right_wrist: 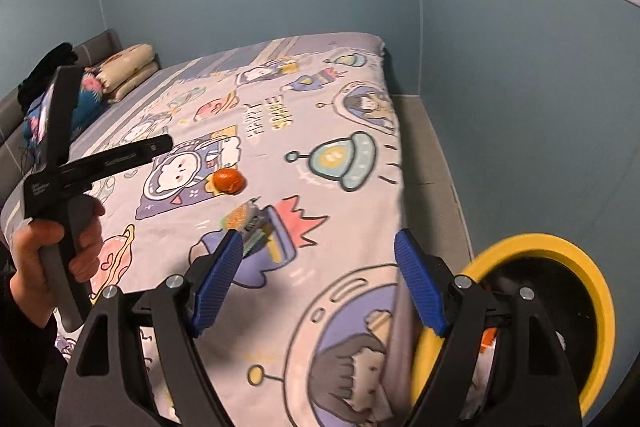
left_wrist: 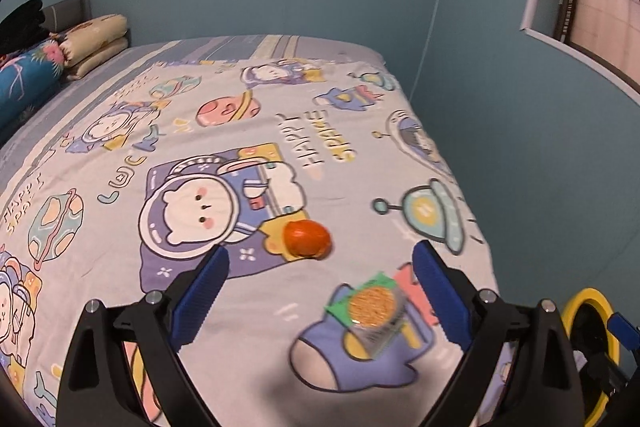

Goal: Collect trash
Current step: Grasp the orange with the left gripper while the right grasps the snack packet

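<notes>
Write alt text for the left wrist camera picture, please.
An open left gripper with blue pads hovers over a bed with a cartoon space print, where an orange peel and a snack wrapper lie. A yellow-rimmed bin stands beside the bed at lower right.

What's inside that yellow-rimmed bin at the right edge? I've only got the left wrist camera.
Observer: The right wrist view shows most of the bin, beside the bed and below the mattress edge. Something orange lies inside it, too blurred to name.
Operator: Is the right gripper carrying anything?
Observer: No, the right gripper is open with nothing between its fingers.
Operator: Which piece is closer to it?
Observer: The snack packet, just beyond its left finger. The orange piece lies farther up the bed.
</notes>
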